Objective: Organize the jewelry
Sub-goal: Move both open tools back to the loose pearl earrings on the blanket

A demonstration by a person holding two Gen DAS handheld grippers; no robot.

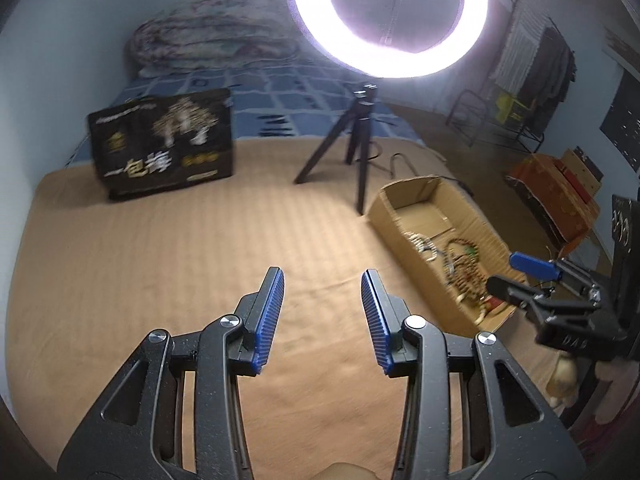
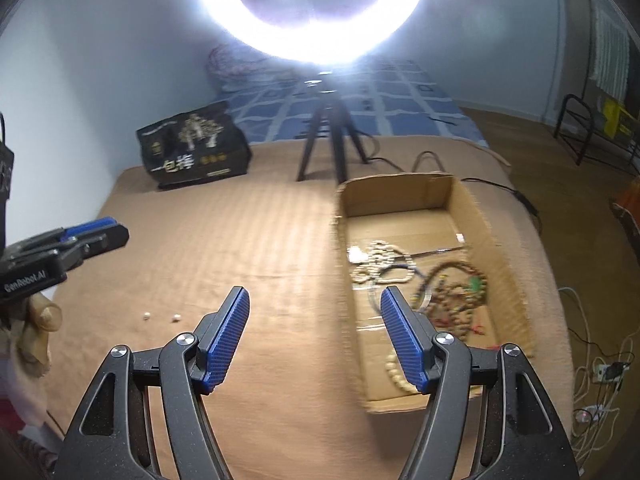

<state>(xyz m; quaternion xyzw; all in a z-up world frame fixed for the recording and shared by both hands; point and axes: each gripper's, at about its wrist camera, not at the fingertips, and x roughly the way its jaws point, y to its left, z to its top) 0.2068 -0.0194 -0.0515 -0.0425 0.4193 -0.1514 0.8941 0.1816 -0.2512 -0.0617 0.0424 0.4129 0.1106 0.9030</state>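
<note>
**Inspector:** Status of both tools?

**Assistant:** The left gripper (image 1: 322,322) has its jaws apart, nothing between them, over bare tan bedspread (image 1: 160,272). The right gripper (image 2: 315,334) has its jaws wider apart, also empty, straddling the near left wall of the cardboard box (image 2: 400,188).

**Inspector:** Location of the jewelry?

**Assistant:** Mostly in the box. In the right wrist view a pale bead strand (image 2: 380,264) lies at about 1 o'clock from the right gripper, and a tangle of brown bead strings (image 2: 460,300) at about 2 o'clock. Another pale strand (image 2: 398,372) lies at the near end of the box. Two small pale beads (image 2: 160,316) rest loose on the bedspread at about 9 o'clock, near the left gripper as it shows at that view's edge.

**Inspector:** Step in hand?

**Assistant:** My judgement: both tools are free and the next item must be chosen. The loose beads appear to be the only pieces outside the box.

**Inspector:** Recommended method?

**Assistant:** Take one bead at a time with the left gripper, which is nearer. Come down steeply, one pad on each side, and close slowly; a round bead on soft cloth is likely to squirt out or sink into the fabric. Keep the right gripper clear of the box wall so it does not shift the box.
</note>
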